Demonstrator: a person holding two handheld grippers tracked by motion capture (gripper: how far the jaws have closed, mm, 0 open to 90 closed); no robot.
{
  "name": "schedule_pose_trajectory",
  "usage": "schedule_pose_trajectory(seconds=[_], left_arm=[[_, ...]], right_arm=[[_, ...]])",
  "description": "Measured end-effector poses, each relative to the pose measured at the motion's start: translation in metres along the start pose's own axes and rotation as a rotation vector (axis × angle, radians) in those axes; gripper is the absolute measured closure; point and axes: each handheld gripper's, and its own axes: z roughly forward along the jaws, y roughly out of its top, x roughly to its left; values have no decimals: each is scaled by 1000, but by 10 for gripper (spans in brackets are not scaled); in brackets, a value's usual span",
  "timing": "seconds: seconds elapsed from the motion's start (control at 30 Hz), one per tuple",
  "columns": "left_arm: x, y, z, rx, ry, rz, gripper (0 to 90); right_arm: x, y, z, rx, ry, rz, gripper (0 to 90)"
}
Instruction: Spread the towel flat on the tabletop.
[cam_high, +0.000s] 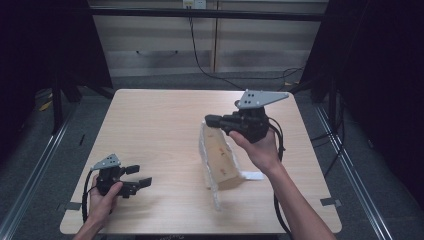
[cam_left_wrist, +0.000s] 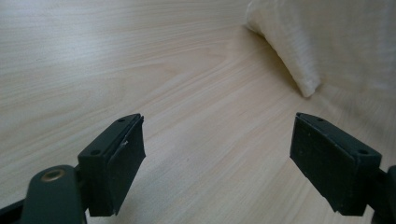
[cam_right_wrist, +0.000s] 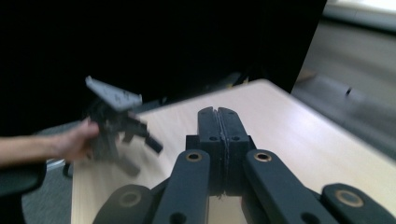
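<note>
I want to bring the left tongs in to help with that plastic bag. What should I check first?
1. Right tongs shut on the top edge of the plastic bag: ok.
2. Tan block sits low inside the bag: ok.
3. Bag's bottom end is off the table: cannot tell.
4. Left tongs open, with nothing between them: ok.
5. Bare tabletop between the left tongs and the bag: ok.
</note>
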Motion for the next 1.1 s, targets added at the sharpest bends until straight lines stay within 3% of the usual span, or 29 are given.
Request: schedule_pose_trajectory(seconds=[0.17,0.27,0.37,0.5,0.7,0.87,0.9,0.93,1.03,1.1], left_arm=[[-1,0,-1,-13,-7,-4,175],[-1,1,-3,-17,-8,1,175],[-1,1,-3,-30,-4,-3,175],[-1,3,-4,-41,-7,-11,176],[-10,6,-1,-43,-25,12,197],[-20,13,9,-15,-51,29,235],[-20,13,9,-15,-51,29,249],[-24,19,15,-13,-69,23,270],[-36,29,27,24,-77,86,290],[-46,33,37,52,-111,119,351]], right_arm=[[4,34,-10,-70,-26,-34,897],[2,37,-13,-94,-37,-25,896],[-14,10,-3,-32,-73,23,896],[-38,-41,13,44,-96,116,896],[-56,-99,25,125,-121,209,895],[-65,-138,23,165,-141,269,895],[-65,-138,23,165,-141,269,895],[-67,-152,19,178,-149,287,895],[-68,-165,9,189,-166,312,894],[-68,-171,-1,198,-177,318,895]])
